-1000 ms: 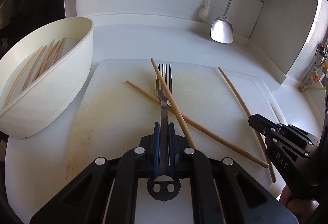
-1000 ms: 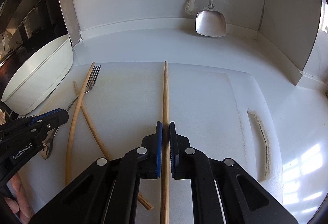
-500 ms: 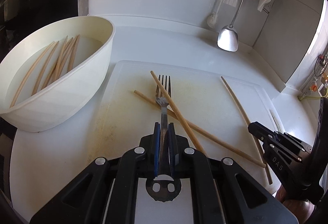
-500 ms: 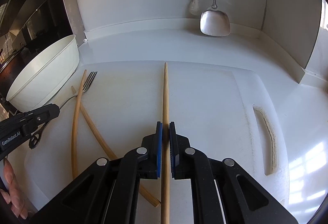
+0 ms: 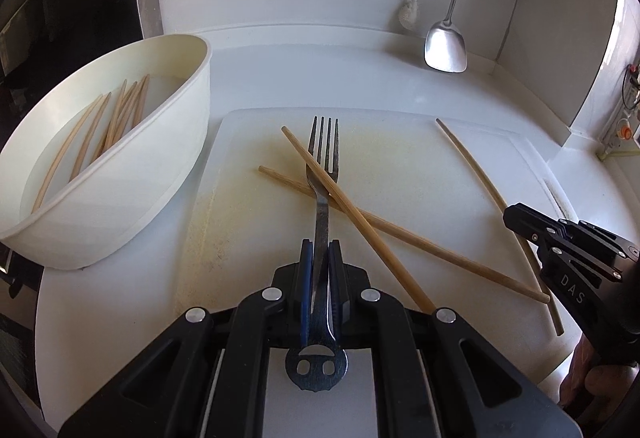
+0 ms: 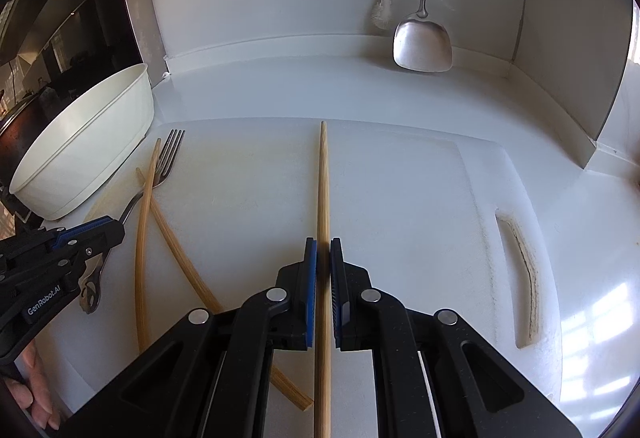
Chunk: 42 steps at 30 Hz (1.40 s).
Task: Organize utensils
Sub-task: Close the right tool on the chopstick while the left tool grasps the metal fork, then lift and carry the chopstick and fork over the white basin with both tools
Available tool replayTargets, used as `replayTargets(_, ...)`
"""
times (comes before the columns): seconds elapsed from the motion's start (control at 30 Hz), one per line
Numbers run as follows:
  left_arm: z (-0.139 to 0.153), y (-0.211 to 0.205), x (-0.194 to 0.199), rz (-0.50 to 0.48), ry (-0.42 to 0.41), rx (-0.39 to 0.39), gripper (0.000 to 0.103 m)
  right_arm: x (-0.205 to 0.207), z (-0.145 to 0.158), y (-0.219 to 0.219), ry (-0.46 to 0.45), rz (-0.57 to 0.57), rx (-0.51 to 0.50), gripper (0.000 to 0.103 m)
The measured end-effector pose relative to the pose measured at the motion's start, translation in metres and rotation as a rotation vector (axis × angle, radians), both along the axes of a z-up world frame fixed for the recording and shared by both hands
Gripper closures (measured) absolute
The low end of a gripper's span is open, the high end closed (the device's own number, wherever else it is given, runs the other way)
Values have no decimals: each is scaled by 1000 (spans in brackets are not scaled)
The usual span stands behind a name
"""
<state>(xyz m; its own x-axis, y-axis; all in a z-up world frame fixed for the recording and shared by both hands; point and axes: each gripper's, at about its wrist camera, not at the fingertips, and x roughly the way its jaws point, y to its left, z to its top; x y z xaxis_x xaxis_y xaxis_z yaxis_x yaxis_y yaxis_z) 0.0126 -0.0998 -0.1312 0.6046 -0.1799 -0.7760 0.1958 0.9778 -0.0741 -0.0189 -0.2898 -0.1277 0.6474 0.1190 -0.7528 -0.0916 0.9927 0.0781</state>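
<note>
My left gripper [image 5: 321,245] is shut on the handle of a metal fork [image 5: 323,157], whose tines point away over the white cutting board [image 5: 248,205]. Two wooden chopsticks [image 5: 352,213] lie crossed at the fork's neck. My right gripper [image 6: 323,244] is shut on a single chopstick [image 6: 323,173] that points straight ahead over the board [image 6: 400,197]. The right gripper also shows at the right of the left wrist view [image 5: 560,238]; the left gripper [image 6: 84,238] shows at the left of the right wrist view. A white bowl [image 5: 132,173] at left holds several chopsticks [image 5: 116,117].
A steel spatula [image 5: 446,45] and a white brush [image 5: 412,13] hang on the back wall. The bowl [image 6: 88,141] stands just left of the board. The board has a handle slot [image 6: 520,278] at its right. A wall corner stands at right.
The left gripper with the fork has drawn back and turned slightly, so the bowl shows more fully. The right gripper still holds its chopstick, with little movement.
</note>
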Motion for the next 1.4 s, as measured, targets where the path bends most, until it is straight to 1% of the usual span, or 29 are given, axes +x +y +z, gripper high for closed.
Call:
replayTargets(0.13, -1, -1, 3, -1, -6, 0, 92, 1, -1, 1, 1, 1, -2, 96)
replayTargets(0.2, -1, 0, 5, 1, -6, -4, 86, 1, -1, 1, 2, 1, -2, 96)
replayTargets(0.33, 0, 1, 7, 7, -11, -13, 79, 2, -2, 1, 2, 1, -7, 96)
replayTargets(0.5, 1, 0, 12, 19, -25, -16, 57, 7, -3, 2, -2, -2, -9, 96)
replayTargets(0.87, -7, -9, 24, 6, -28, 17, 56, 20, -4, 8, 12, 2, -32, 94)
replayTargets(0.93, -7, -12, 26, 2, -31, 42, 56, 23, -4, 10, 18, 12, -37, 86)
replayTargets(1.0, -7, -11, 28, 6, -23, 30, 56, 25, -4, 14, 24, 17, -54, 75)
replayTargets(1.03, -7, -10, 29, 6, -21, 23, 56, 25, -4, 15, 26, 18, -60, 73)
replayTargets(1.07, -7, -10, 30, 7, -21, 22, 60, 27, -5, 16, 26, 20, -63, 72)
replayTargets(1.1, -7, -10, 30, 6, -27, 31, 69, 27, -5, 17, 28, 20, -64, 72)
replayTargets(1.13, -7, -11, 30, -3, -25, 24, 74, 27, -5, 17, 29, 20, -65, 72)
replayTargets(1.2, -6, -11, 31, -16, -15, 7, 95, 29, -5, 19, 32, 28, -69, 74)
replayTargets(1.23, -6, -11, 32, -18, -12, 6, 95, 29, -4, 20, 33, 37, -71, 77)
replayTargets(1.3, -6, -10, 32, -18, -14, 1, 95, 29, -4, 24, 26, 48, -94, 94)
replayTargets(1.33, -6, -9, 31, -18, -15, -3, 96, 28, -4, 25, 20, 50, -110, 95)
replayTargets(1.4, -6, -6, 30, -10, -9, -30, 96, 27, -5, 23, 14, 48, -104, 96)
